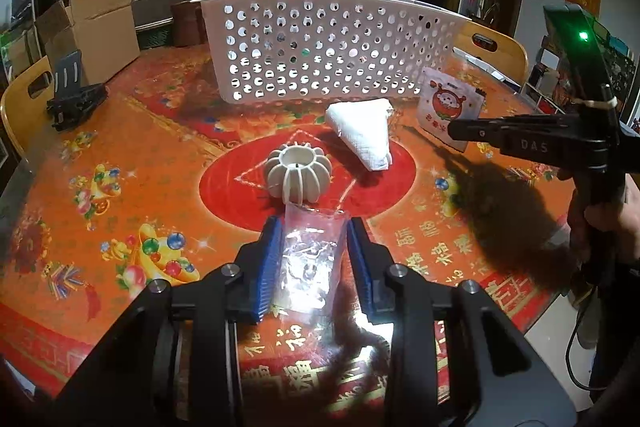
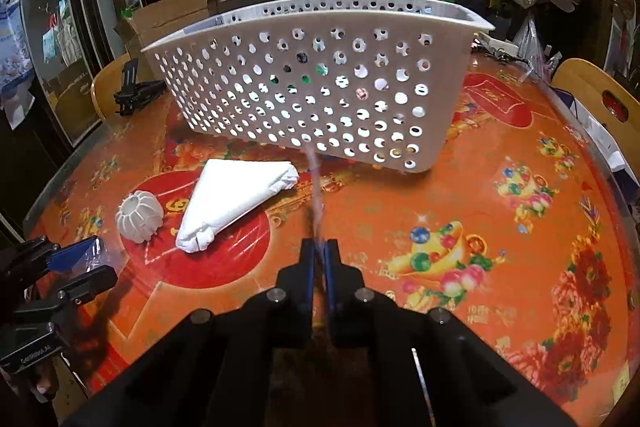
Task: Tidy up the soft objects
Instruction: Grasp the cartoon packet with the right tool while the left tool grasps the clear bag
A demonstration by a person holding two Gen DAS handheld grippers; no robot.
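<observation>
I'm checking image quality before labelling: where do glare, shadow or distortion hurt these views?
Left wrist view: glare whitens the clear plastic bag between the fingers, and a dark shadow covers the table at right. Right wrist view: fisheye bends the white basket; the held packet shows edge-on, blurred.

Stood along the far edge of the table (image 2: 500, 227): the perforated white basket (image 2: 320, 87), walling off that side. Sat mid-table, just beside each other: the ribbed white ball (image 2: 139, 215) and folded white cloth (image 2: 236, 201). Lay open toward the right edge, bare tablecloth.
</observation>
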